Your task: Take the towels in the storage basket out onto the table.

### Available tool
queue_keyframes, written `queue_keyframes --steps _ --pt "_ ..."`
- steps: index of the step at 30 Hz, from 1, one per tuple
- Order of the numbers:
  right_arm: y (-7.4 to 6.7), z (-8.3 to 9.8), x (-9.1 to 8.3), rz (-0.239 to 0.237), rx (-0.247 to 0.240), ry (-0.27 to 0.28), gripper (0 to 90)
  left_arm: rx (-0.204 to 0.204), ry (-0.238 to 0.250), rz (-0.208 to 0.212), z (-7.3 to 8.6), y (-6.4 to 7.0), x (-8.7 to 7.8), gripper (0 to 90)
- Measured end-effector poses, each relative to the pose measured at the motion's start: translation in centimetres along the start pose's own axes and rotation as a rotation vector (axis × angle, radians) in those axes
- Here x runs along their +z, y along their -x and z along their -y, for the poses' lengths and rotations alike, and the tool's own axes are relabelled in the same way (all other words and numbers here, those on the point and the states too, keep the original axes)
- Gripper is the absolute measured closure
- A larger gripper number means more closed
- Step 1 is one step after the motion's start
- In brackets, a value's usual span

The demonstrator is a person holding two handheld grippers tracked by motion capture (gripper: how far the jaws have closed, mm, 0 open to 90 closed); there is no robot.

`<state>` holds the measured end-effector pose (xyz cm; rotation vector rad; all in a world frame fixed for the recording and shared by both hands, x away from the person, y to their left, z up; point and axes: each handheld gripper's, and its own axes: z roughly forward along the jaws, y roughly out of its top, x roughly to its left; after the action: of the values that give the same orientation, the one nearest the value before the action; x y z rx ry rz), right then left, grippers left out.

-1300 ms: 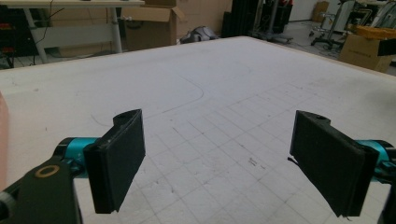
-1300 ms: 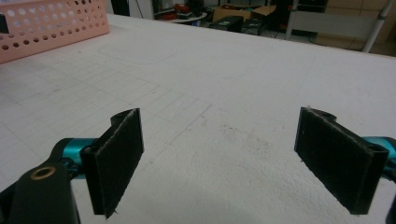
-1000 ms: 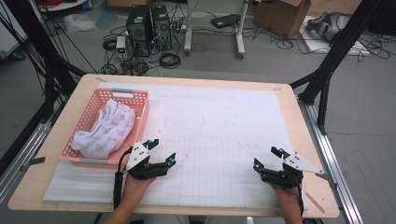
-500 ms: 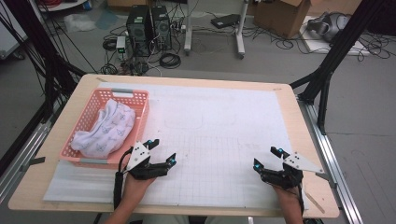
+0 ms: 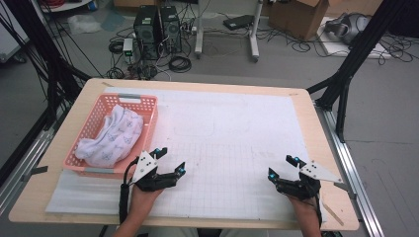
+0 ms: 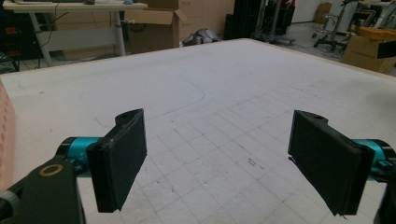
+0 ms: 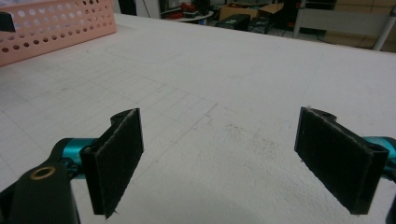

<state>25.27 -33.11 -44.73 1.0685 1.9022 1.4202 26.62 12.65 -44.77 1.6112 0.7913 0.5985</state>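
With both sets of fingers apart near the worktop's front edge, the left gripper [image 5: 168, 160] should reach into the pink basket [image 5: 94, 126] at the left edge and pinch the white cloth [image 5: 113, 136] high, while the right gripper [image 5: 282, 167] waits.

Pink basket [image 5: 94, 123]; white patterned cloth [image 5: 114, 136]; black claws.

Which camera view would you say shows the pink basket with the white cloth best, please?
The high view: it shows the whole pink basket from above, with the white cloth bundled inside. The right gripper view catches part of its perforated wall at top left; the left gripper view catches a pink sliver at its left edge.
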Motion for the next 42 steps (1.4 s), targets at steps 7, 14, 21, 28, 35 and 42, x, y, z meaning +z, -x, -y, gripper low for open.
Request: queue_keyframes --steps 7,14,21,28,35,42 --pt "0.0 0.0 0.1 -0.008 0.003 -0.006 14.3 -0.04 0.045 0.019 -1.0 0.3 -1.0 20.0" --pt "0.1 0.0 0.0 -0.008 0.012 -0.003 14.3 -0.057 0.072 0.061 -2.5 1.0 -2.1 18.7" --pt "0.2 0.0 0.1 -0.008 0.002 -0.001 14.3 -0.012 0.093 0.105 -4.5 1.2 -2.9 17.5" --pt "0.0 0.0 0.1 -0.002 0.005 -0.008 14.3 -0.01 0.134 0.06 -6.8 -1.5 -4.3 16.7" --pt "0.0 0.0 0.1 -0.002 -0.003 -0.01 14.3 -0.027 0.111 0.032 -8.7 -4.8 -5.4 16.2" --pt "0.0 0.0 0.1 -0.001 -0.004 -0.01 14.3 -0.027 0.083 -0.022 -9.6 -7.5 -6.2 15.3"
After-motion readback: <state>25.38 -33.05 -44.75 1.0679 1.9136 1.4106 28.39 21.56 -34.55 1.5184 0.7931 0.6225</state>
